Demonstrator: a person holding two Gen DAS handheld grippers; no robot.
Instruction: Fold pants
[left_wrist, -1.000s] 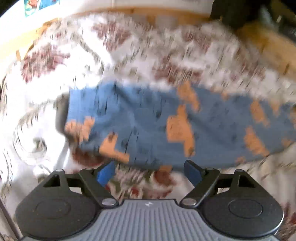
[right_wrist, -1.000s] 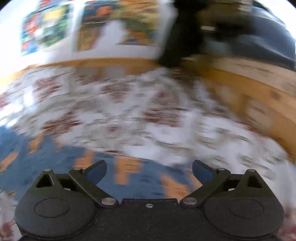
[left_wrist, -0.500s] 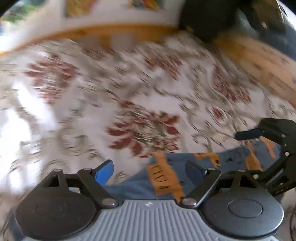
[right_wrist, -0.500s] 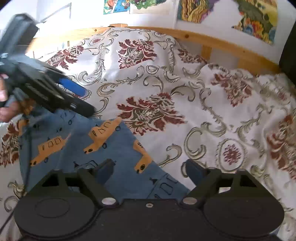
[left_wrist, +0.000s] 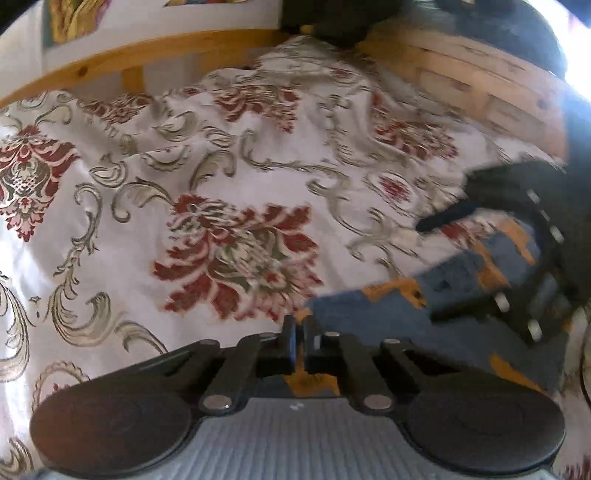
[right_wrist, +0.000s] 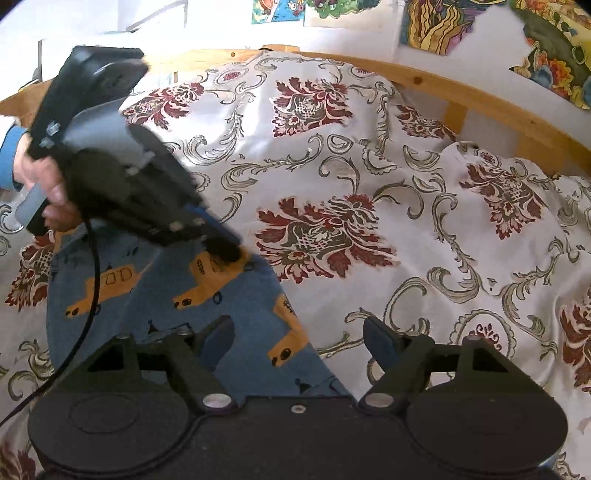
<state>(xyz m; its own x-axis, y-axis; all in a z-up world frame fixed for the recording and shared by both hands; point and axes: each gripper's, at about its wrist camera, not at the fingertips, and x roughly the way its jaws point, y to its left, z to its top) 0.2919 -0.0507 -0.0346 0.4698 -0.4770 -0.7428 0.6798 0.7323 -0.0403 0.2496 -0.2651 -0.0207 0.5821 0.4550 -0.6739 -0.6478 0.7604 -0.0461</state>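
Floral bedspread (right_wrist: 424, 206) carries blue pants (right_wrist: 229, 306), no readable writing; left claw (left_wrist: 300, 343) pinches their edge, right claw (right_wrist: 299, 341) gapes.

Both cameras sit low and close over the bedspread (left_wrist: 221, 177), each looking forward past its own fingers toward the wooden bed frame (right_wrist: 480, 99) and the wall. The left view faces the bed's far right corner, the right view its far edge. Both take in the pants (right_wrist: 229, 302), and each catches the other gripper: the right gripper (left_wrist: 513, 254) at the left view's right edge, the left gripper (right_wrist: 221, 243) at the right view's left
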